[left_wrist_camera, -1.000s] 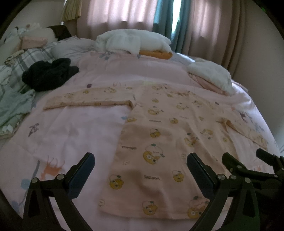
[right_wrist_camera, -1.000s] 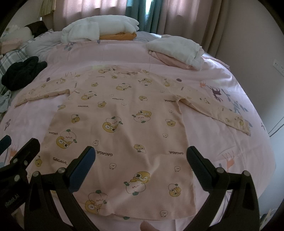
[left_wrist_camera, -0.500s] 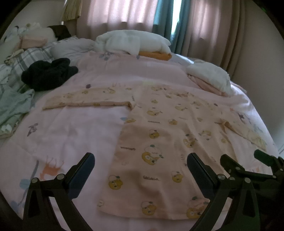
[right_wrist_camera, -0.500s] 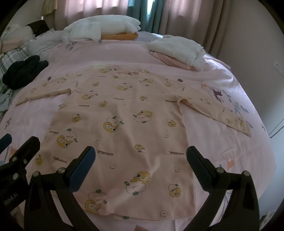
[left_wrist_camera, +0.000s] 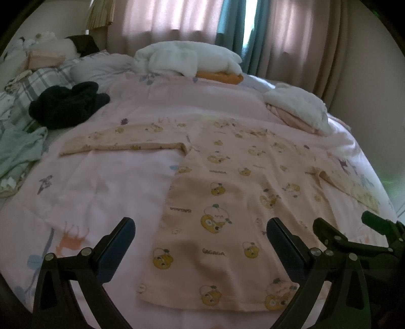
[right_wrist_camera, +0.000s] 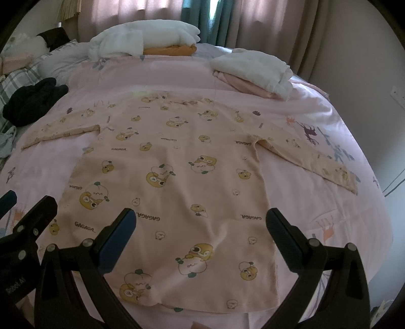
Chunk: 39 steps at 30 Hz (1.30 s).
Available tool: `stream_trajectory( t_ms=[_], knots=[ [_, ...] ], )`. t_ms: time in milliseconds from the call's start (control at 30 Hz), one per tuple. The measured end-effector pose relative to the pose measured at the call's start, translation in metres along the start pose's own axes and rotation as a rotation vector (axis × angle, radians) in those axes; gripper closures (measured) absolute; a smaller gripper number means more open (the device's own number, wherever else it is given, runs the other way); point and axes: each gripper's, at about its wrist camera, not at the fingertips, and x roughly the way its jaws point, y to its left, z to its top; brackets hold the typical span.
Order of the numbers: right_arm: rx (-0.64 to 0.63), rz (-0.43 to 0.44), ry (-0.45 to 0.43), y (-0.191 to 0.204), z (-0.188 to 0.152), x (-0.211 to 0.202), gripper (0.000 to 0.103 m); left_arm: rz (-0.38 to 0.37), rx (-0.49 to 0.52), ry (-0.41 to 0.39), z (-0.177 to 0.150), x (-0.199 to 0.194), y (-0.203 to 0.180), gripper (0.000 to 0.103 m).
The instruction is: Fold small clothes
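While both grippers hung w/ jaws spread wide & nothing between them, the peach printed shirt [right_wrist_camera: 177,162] lay flat on the pink bedsheet [right_wrist_camera: 303,202], sleeves stretched out to either side, hem nearest the cameras.

Landmark = shirt, going left to right. Well left of its left sleeve [left_wrist_camera: 121,143]: pale green garment [left_wrist_camera: 17,151] on the bed edge, w/ a crumpled black garment [left_wrist_camera: 65,106] beyond it, near the sleeve cuff but apart. Plaid bedding [left_wrist_camera: 38,81] sat behind the black one. Left gripper [left_wrist_camera: 200,240] hovered over the shirt's lower left part; its left finger sat above bare sheet, right finger above the shirt body. Beyond the collar, at the head of the bed: white pile [right_wrist_camera: 144,38] resting on an orange item [right_wrist_camera: 172,49]. Right gripper [right_wrist_camera: 201,225] hovered over the lower middle of the shirt, both fingers above fabric near the hem. Beyond the shirt's right shoulder: folded white cloth on a pink one [right_wrist_camera: 250,68], apart from the shirt. Right sleeve [right_wrist_camera: 316,164] slanted down toward the bed's right edge, lying over animal prints on the sheet. Curtains [right_wrist_camera: 265,22] hung behind the bed.
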Motion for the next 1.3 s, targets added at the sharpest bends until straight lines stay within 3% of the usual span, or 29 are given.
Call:
stream_trajectory(
  t_ms=[400, 633, 800, 933, 1033, 1133, 1167, 1200, 1300],
  knots=[
    [0.008, 0.010, 0.005, -0.002, 0.000, 0.001, 0.000, 0.041, 0.035, 0.044, -0.001, 0.006, 0.000, 0.000],
    [0.031, 0.046, 0.026, -0.008, 0.000, 0.006, 0.001, -0.020, -0.025, 0.025, 0.000, 0.005, 0.008, 0.000],
    [0.054, 0.089, 0.015, -0.022, 0.002, 0.004, 0.001, -0.057, -0.073, 0.063, 0.000, 0.018, 0.016, 0.000],
    [0.092, 0.082, 0.001, -0.056, 0.010, 0.003, 0.001, -0.091, -0.114, 0.097, -0.003, 0.042, 0.024, 0.000],
    [0.131, -0.015, -0.013, -0.095, 0.018, 0.006, 0.001, -0.093, -0.149, 0.243, -0.011, 0.077, 0.037, 0.004],
    [0.160, -0.079, -0.006, -0.139, 0.024, 0.014, 0.001, -0.173, -0.257, 0.290, -0.015, 0.089, 0.053, 0.005],
    [0.170, -0.090, -0.001, -0.157, 0.026, 0.018, 0.001, -0.194, -0.269, 0.286, -0.014, 0.086, 0.055, 0.008],
    [0.177, -0.096, 0.004, -0.168, 0.026, 0.021, 0.001, -0.218, -0.273, 0.293, -0.012, 0.083, 0.057, 0.019],
    [0.236, -0.155, 0.045, -0.217, 0.023, 0.037, 0.001, -0.210, -0.273, 0.311, -0.010, 0.083, 0.063, 0.041]
  ],
)
